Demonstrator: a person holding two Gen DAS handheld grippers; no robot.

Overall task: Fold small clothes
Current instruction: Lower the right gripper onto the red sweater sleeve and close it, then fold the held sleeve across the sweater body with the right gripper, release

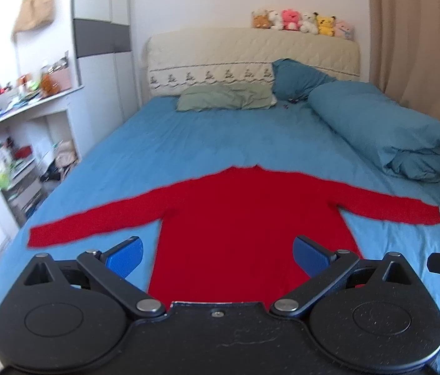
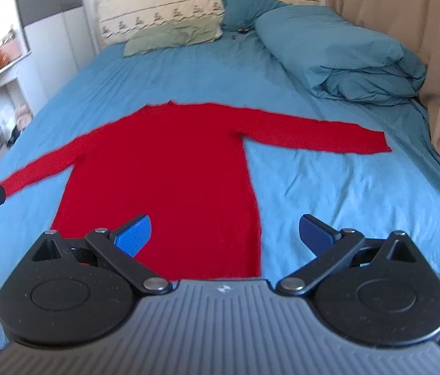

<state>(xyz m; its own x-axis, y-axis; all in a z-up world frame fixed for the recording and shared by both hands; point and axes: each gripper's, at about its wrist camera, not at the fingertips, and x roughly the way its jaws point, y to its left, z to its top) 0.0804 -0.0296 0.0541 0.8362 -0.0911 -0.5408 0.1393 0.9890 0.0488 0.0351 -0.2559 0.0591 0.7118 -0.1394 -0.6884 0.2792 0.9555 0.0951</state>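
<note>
A: Any containers on my feeds?

B: Ahead and far to the left of my left claw [image 1: 217, 256] I see white open shelving [image 1: 23, 156] crammed with small boxes and bottles, too blurred for me to name. A tan woven bag [image 1: 34, 3] hangs on the wall above it; I cannot tell what it holds.

A: And the surface?

B: A bed under a blue fitted sheet [image 1: 188, 143] fills the view ahead of both claws. Far ahead sit a flat pale-green pillow [image 1: 224, 97] and a cream quilted headboard [image 1: 251, 53] topped by a row of 6 plush toys [image 1: 302, 22]. A rolled blue duvet [image 1: 385, 128] lies ahead to the right, with beige curtains [image 1: 420, 31] beyond it.

A: The garment?

B: A red long-sleeved knit sweater [image 1: 235, 215] lies flat on the sheet, collar pointing away from me, both sleeves spread straight out to the sides. Its hem is directly below and just ahead of my left claw. From my right claw [image 2: 224, 234] the body sits ahead and to the left, its right edge running between the blue pads [image 2: 134, 234].

A: Grip state?

B: I have both claws spread wide and hovering, gripping nothing.
</note>
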